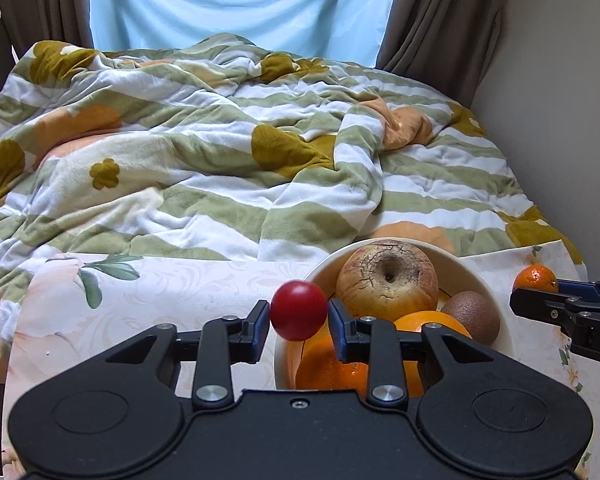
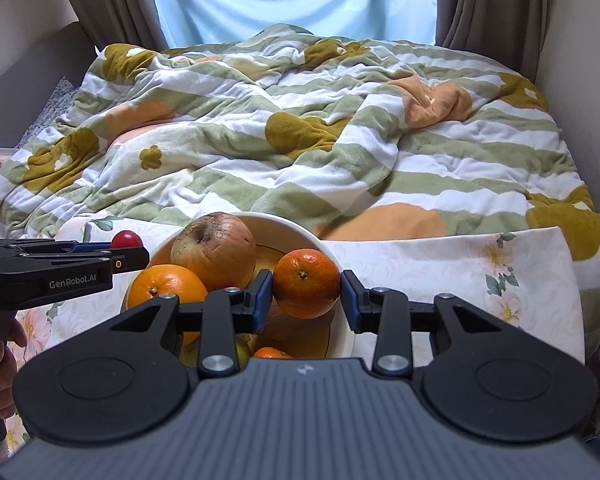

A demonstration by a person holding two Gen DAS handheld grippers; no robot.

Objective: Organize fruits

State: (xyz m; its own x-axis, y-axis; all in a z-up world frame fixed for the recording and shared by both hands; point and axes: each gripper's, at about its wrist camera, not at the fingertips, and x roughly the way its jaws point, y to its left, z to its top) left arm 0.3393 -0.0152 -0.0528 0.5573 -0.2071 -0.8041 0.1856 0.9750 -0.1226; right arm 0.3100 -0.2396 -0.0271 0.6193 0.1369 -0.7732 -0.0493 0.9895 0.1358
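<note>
Carrying one fruit in each claw, the person appears to be at the loading step, with the bowl (image 2: pixel 340 268) already partly full. The left gripper (image 1: pixel 299 316) pinches a small red fruit (image 1: pixel 299 310) between its blue pads, held at the bowl's near left rim; in the right wrist view the same fruit shows as a red dome just past that gripper's tip, left of the bowl. The right gripper (image 2: pixel 307 294) is closed on a mandarin (image 2: pixel 307 283), which hangs over the bowl's right half, above a brown kiwi (image 1: pixel 470 314) lying inside. Also in the bowl are a wrinkled apple (image 2: pixel 214 250) at the far side, an orange (image 2: pixel 166 286) at the near left, and another small orange fruit partly hidden under the right gripper's body. The bowl sits on a floral cloth (image 2: pixel 460 272), with a striped blanket (image 2: pixel 300 140) beyond it. The mandarin looks closest to release: the next move, in my judgement, calls for lowering it into the gap right of the apple and spreading the fingers gently, so it settles rather than rolls over the rim. The red fruit then needs a short shift right over the rim before letting go; being small and smooth, it could slip between the larger fruits.
</note>
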